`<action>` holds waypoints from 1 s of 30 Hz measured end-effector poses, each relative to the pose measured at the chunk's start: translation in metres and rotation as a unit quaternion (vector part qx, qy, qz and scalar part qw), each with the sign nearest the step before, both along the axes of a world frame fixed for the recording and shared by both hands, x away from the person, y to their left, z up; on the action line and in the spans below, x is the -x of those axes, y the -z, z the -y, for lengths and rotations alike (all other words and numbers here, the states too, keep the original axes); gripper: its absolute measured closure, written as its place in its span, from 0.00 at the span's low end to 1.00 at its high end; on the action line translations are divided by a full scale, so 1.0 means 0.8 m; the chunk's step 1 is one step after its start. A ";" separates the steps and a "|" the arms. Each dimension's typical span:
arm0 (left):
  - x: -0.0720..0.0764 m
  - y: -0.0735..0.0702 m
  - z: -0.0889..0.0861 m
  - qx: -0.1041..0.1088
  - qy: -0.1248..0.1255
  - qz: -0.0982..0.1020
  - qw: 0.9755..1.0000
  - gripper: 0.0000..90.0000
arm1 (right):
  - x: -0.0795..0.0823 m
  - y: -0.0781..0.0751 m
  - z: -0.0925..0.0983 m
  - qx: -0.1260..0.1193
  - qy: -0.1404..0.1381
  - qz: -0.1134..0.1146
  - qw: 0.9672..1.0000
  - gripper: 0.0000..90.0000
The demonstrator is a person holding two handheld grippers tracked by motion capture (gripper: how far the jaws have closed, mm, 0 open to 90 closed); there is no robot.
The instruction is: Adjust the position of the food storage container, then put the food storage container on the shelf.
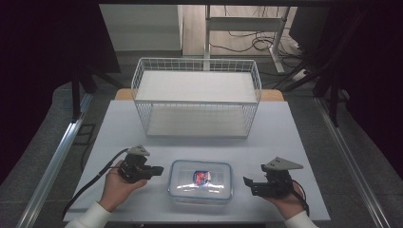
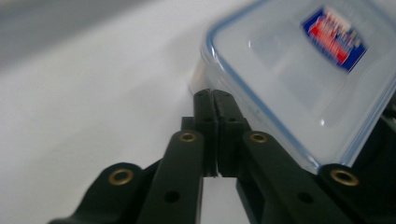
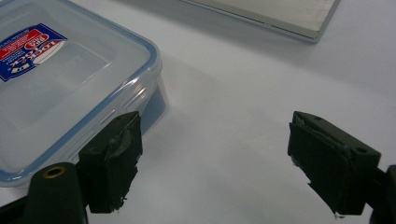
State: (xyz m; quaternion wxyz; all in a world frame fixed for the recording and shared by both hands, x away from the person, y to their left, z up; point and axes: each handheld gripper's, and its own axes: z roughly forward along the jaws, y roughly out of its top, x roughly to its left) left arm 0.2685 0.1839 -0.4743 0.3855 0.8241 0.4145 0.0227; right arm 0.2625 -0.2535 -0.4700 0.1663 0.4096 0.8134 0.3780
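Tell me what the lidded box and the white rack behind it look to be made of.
The box: clear glossy plastic, probably; it catches glare, and its lid has a blue seal line. The rack: thin wire in a grid, white-coated, likely metal; its shelves look like flat matte white boards.

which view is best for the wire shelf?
High view: the white wire shelf shows whole, both tiers, behind the lidded container. The right gripper view catches a corner of its base board; the left gripper view looks at the container.
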 end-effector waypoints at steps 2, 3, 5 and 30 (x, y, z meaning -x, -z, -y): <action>0.006 -0.006 -0.008 0.022 -0.014 0.011 1.000 0.90 | 0.000 -0.001 0.000 0.000 0.000 0.001 1.000 0.20; 0.009 -0.008 -0.012 0.032 -0.021 0.014 0.999 0.83 | 0.000 -0.001 0.000 -0.001 0.000 0.001 1.000 0.20; 0.012 -0.010 -0.019 0.046 -0.033 0.012 0.998 0.62 | -0.002 -0.002 0.000 -0.002 0.001 0.002 1.000 0.20; 0.011 0.026 0.008 0.184 -0.012 -0.100 0.978 0.18 | 0.005 0.001 -0.012 -0.075 -0.033 -0.058 0.995 0.17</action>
